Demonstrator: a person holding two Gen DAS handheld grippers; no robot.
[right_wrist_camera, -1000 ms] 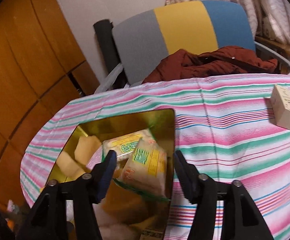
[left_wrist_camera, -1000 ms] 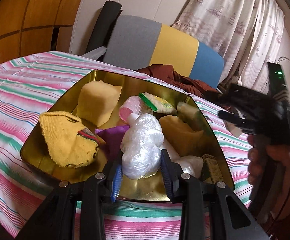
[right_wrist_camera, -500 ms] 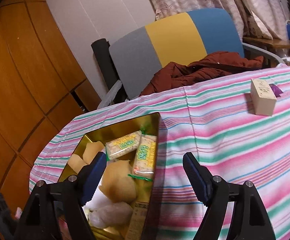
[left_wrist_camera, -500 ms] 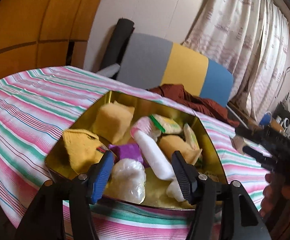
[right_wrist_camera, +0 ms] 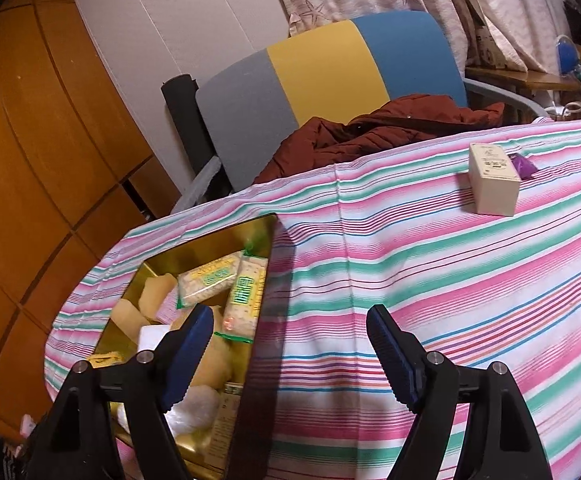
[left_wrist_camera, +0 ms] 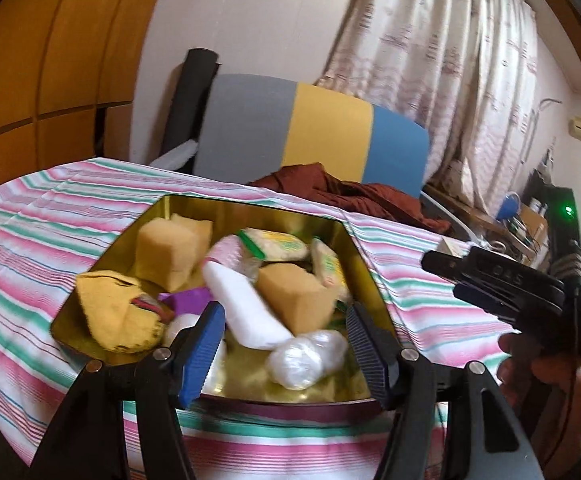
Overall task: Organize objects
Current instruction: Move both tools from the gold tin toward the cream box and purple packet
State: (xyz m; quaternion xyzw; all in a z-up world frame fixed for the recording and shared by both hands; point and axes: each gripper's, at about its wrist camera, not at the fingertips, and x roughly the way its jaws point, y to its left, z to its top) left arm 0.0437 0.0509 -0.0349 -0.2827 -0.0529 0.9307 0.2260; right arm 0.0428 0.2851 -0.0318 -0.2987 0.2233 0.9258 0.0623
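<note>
**Supervisor:** Report the next target and its position.

**Operator:** I judge the next target to be the small cream box [right_wrist_camera: 493,179]. It stands on the striped desk [right_wrist_camera: 410,272], far right in the right wrist view, well apart from the gold tin [right_wrist_camera: 267,227] at near left. A small purple item [right_wrist_camera: 523,166] lies touching or just beside its far right corner; I cannot tell which.

**Supervisor:** Bearing from the grippers?

**Operator:** From the right gripper [right_wrist_camera: 290,356] the box lies ahead and to the right. That gripper is spread wide and holds nothing. It sits over the right edge of the tin. The left gripper [left_wrist_camera: 284,344] is also spread and empty, above the near part of the tin [left_wrist_camera: 162,204], which holds sponges, snack packets and wrapped bundles. The box is barely visible at the far right in that view. I judge the right gripper to be the nearer one.

**Supervisor:** Orientation of the box?

**Operator:** It stands upright on the cloth. Its long axis runs from far left to near right, at a slant to my finger line. One printed face points up, a plain face points toward me.

**Supervisor:** Requirement for the move?

**Operator:** I expect to need a swing to the right and a wrist turn so that the fingers close across the short width.
</note>
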